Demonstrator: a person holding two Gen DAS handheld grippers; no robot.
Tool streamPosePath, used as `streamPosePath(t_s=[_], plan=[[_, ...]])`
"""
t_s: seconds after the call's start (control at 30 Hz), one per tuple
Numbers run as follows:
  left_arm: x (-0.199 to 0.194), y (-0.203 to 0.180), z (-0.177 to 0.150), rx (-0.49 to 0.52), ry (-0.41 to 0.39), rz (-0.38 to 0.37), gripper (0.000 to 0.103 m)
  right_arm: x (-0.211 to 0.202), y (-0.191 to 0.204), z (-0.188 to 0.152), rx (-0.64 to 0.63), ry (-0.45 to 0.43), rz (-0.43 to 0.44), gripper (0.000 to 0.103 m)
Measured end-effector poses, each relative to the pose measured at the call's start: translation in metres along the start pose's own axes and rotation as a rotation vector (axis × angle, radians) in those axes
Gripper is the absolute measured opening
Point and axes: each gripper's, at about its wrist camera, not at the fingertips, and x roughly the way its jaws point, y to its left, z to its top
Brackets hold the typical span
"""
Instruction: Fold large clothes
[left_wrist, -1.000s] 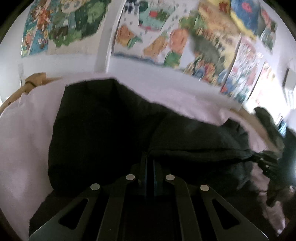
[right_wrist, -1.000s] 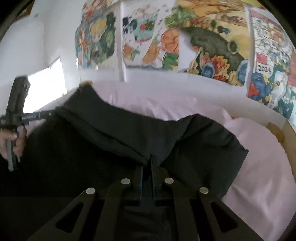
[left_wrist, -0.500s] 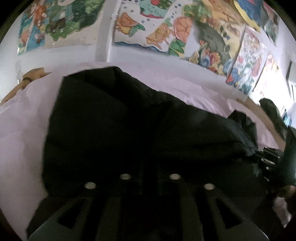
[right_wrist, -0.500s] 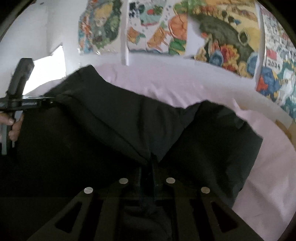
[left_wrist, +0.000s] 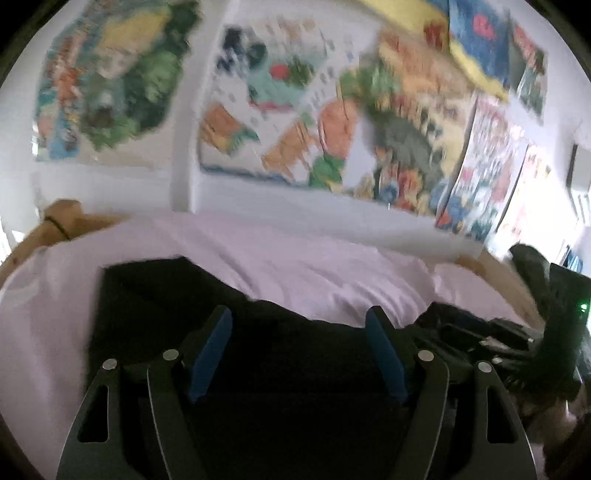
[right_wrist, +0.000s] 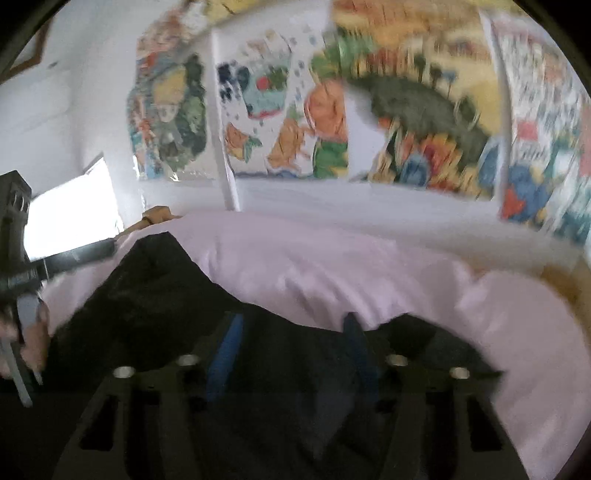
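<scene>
Dark garment (left_wrist: 155, 310) lies on the bed (left_wrist: 314, 269), long axis crosswise below both grippers; left gripper (left_wrist: 299, 354) and right gripper (right_wrist: 291, 354) are opening, holding nothing, equally near.

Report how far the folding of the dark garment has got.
Done: the black fabric garment lies doubled over on the pale pink bedsheet. In hand: the left gripper and right gripper are opening, nothing pinched between their blue pads. Left: probably further folds, since the garment lies broad and rumpled.
</scene>
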Motion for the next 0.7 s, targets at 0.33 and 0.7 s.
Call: streamPosePath(t_s=[0.33, 0.7], plan=[[0.054, 0.011, -0.053, 0.197, 0.158, 0.056, 0.07, 0.025, 0.027, -0.052, -0.271, 0.085, -0.127, 0.012], [0.071, 0.044, -0.067, 0.134, 0.152, 0.037, 0.073, 0.052, -0.002, -0.079, -0.291, 0.117, -0.176, 0.011]])
